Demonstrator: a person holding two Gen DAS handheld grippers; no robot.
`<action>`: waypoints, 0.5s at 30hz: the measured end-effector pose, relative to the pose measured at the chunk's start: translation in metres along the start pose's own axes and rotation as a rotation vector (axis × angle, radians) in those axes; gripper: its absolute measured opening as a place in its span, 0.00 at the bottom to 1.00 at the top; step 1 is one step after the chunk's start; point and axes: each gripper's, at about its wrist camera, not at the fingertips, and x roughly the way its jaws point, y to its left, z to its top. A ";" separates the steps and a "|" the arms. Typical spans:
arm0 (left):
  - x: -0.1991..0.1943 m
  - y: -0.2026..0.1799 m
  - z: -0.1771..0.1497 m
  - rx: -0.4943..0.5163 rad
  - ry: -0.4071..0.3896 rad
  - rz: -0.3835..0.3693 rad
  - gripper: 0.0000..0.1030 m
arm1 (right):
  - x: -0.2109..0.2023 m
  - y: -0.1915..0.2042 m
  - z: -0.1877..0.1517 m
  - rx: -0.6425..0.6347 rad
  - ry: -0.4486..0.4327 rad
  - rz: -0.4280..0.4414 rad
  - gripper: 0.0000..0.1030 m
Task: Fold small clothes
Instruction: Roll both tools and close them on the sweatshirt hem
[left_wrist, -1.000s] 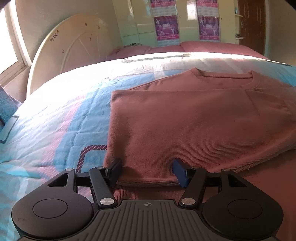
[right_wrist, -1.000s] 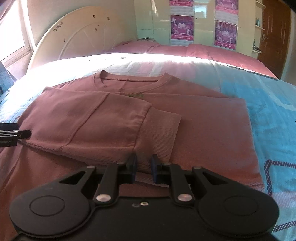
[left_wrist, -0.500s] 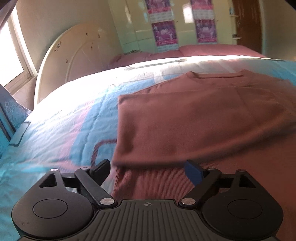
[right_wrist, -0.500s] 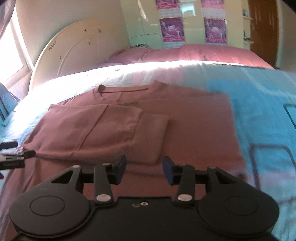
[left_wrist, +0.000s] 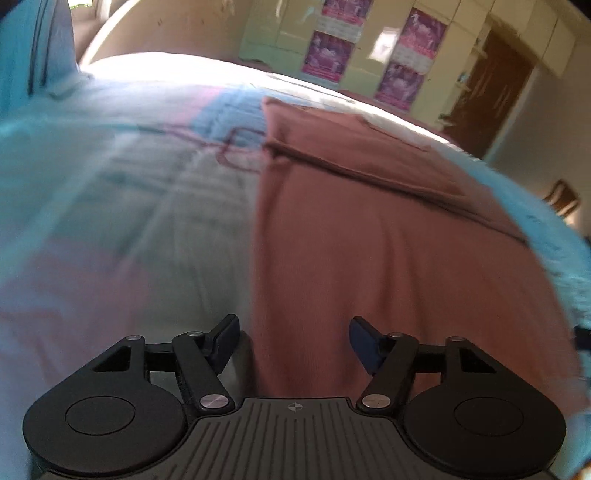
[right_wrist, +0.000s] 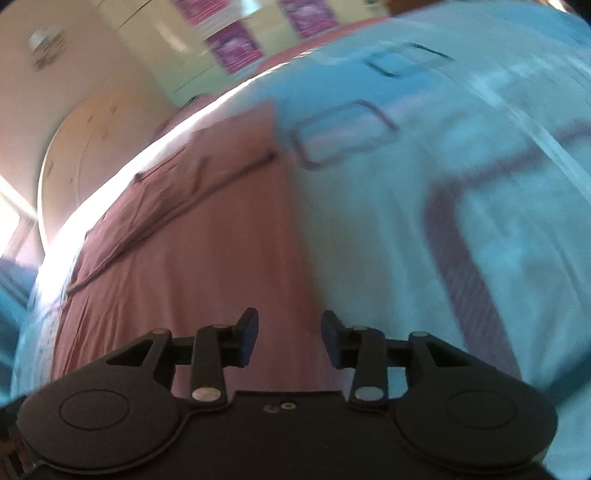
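A brownish-pink sweater (left_wrist: 369, 229) lies flat on the bed with its sleeves folded across the body; it also shows in the right wrist view (right_wrist: 207, 236). My left gripper (left_wrist: 291, 341) is open and empty over the sweater's lower left edge. My right gripper (right_wrist: 289, 339) is open and empty over the sweater's lower right edge. Both views are tilted and blurred by motion.
The sweater rests on a light blue, white and pink patterned bedspread (left_wrist: 122, 206), seen also in the right wrist view (right_wrist: 461, 206). A cream headboard (right_wrist: 88, 147), a wardrobe with purple posters (left_wrist: 332, 44) and a brown door (left_wrist: 495, 92) stand beyond the bed.
Both grippers let go of the sleeves and opened, then drew back toward the sweater's hem, the left swinging to the left edge and the right to the right edge.
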 end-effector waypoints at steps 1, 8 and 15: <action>-0.002 0.004 -0.004 -0.027 0.007 -0.034 0.64 | -0.004 -0.007 -0.006 0.030 -0.005 0.015 0.38; -0.012 0.032 -0.029 -0.205 0.016 -0.231 0.63 | -0.021 -0.031 -0.043 0.171 -0.005 0.162 0.38; -0.013 0.030 -0.048 -0.227 0.033 -0.308 0.55 | -0.025 -0.029 -0.065 0.172 0.022 0.247 0.33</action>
